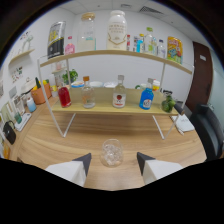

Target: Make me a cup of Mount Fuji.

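Note:
A clear glass tumbler [111, 152] stands on the wooden tabletop [55, 142], just ahead of my gripper [114, 161] and in line with the gap between its two fingers. The fingers are spread wide, one at each side of the glass, with a gap on both sides. On the lower shelf [105, 107] beyond the glass stand a red bottle [64, 96], a clear bottle [88, 95], a bottle with a red label [119, 94] and a blue bottle [146, 98].
A white two-level rack with thin legs [69, 127] stands across the table. Its upper shelf [110, 53] carries tall jars and cartons. An orange pot [38, 94] and small items sit to the left, a dark chair [210, 125] to the right.

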### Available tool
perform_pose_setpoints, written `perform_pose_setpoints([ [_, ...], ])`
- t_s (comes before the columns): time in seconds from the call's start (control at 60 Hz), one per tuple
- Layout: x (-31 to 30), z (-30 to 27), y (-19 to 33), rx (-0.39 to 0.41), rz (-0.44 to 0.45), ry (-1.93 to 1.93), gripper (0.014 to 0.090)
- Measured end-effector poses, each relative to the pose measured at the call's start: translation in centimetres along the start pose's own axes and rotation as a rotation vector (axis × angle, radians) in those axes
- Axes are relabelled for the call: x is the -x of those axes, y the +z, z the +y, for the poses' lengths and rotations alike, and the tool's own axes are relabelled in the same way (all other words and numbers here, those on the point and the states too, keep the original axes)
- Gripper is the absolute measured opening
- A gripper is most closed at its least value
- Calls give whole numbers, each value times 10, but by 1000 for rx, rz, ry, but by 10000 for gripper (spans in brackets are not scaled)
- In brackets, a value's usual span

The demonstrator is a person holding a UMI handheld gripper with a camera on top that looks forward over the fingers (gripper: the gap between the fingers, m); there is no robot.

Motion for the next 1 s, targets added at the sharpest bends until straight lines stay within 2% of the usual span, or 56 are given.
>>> perform_pose_setpoints([
  [0.3, -16, 9, -11, -2, 68, 22, 849],
  [0.45, -5, 25, -25, -17, 60, 25, 846],
  [0.567, 20, 22, -31, -78, 19, 38, 844],
  [0.717, 55, -21, -25, -231, -27, 43, 851],
  [0.867, 78, -79, 3, -351, -63, 58, 852],
  [1.0, 81, -119, 41, -397, -60, 64, 851],
])
